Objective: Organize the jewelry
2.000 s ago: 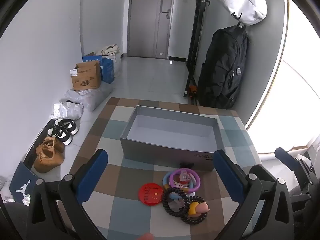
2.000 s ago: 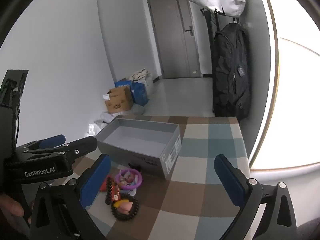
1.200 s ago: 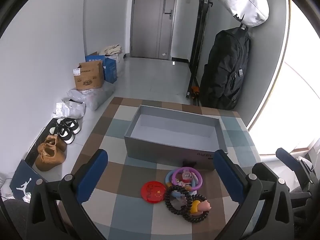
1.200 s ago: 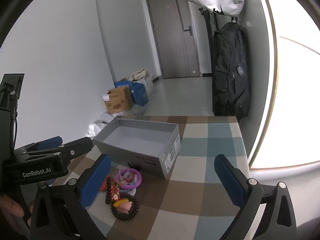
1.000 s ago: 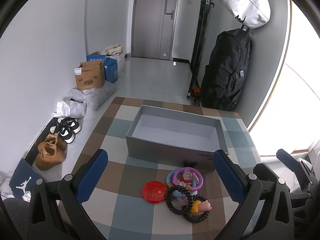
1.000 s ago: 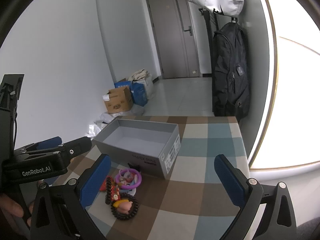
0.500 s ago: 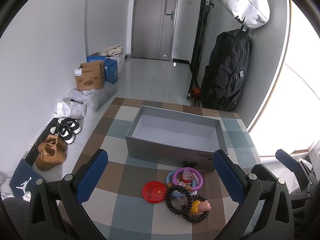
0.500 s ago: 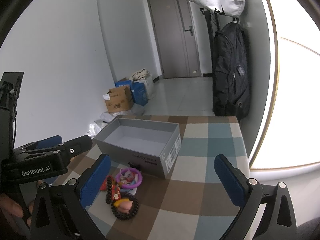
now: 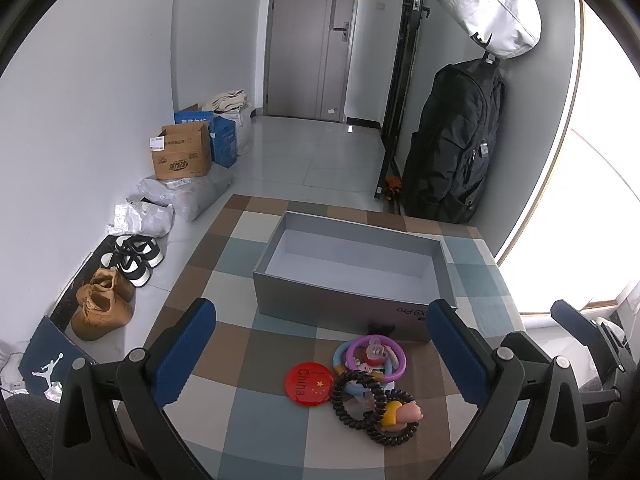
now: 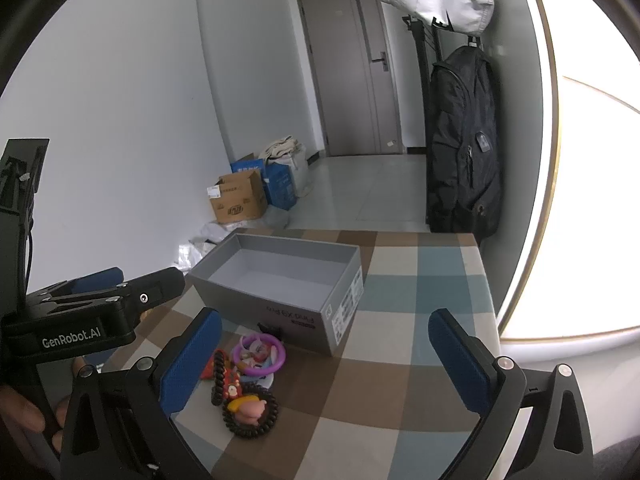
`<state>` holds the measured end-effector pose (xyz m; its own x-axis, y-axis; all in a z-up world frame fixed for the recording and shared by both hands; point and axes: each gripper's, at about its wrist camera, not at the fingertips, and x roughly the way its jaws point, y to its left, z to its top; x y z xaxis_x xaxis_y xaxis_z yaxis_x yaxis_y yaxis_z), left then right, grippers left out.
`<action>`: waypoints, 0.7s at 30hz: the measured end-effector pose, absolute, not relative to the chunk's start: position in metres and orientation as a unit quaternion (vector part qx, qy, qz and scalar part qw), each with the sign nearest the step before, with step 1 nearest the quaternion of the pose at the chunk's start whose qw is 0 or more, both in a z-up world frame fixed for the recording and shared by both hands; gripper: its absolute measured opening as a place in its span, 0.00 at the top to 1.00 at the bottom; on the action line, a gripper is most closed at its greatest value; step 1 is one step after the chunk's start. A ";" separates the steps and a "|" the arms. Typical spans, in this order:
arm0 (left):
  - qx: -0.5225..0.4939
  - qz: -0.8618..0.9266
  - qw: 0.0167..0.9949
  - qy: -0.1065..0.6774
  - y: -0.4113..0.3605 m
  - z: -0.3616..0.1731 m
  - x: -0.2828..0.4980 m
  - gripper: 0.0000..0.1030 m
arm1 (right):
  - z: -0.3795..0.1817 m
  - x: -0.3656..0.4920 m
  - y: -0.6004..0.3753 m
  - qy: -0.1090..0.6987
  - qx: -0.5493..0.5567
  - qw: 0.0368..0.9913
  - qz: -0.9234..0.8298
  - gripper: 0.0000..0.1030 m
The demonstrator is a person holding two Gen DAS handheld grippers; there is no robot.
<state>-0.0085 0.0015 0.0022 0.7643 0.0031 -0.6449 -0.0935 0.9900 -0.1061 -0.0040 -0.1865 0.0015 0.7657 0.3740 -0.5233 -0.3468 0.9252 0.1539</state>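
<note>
An open grey box [image 9: 352, 270] sits on the checked tablecloth [image 9: 264, 436]; it also shows in the right wrist view [image 10: 280, 276]. In front of it lies a pile of hair ties: a purple ring [image 9: 376, 358], black spiral ties [image 9: 356, 400] with a pink charm [image 9: 410, 414], and a red China badge [image 9: 309, 383]. The same pile shows in the right wrist view [image 10: 248, 376]. My left gripper [image 9: 320, 344] is open and empty above the pile. My right gripper [image 10: 320, 352] is open and empty, right of the pile. The left gripper's body [image 10: 92, 320] shows at the left.
A black backpack [image 9: 452, 144] and a white bag [image 9: 492, 8] hang on a rack behind the table. Cardboard boxes [image 9: 182, 156], plastic bags and shoes [image 9: 104, 300] lie on the floor to the left. The table's right edge [image 10: 486, 280] is near the bright window.
The left gripper has risen and tilted slightly, so the box and pile sit a little lower and farther in its view. The right gripper has barely moved. Both stay open.
</note>
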 end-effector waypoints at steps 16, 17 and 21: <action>-0.069 0.027 0.937 0.343 0.004 0.001 -0.008 0.01 | 0.002 -0.004 -0.185 0.285 0.023 0.939 0.193 0.00; -0.068 0.026 0.936 0.343 0.004 0.001 -0.008 0.01 | 0.002 -0.004 -0.185 0.284 0.023 0.939 0.193 0.00; -0.069 0.027 0.935 0.347 0.006 -0.002 -0.007 0.01 | 0.001 -0.005 -0.185 0.286 0.022 0.938 0.193 0.00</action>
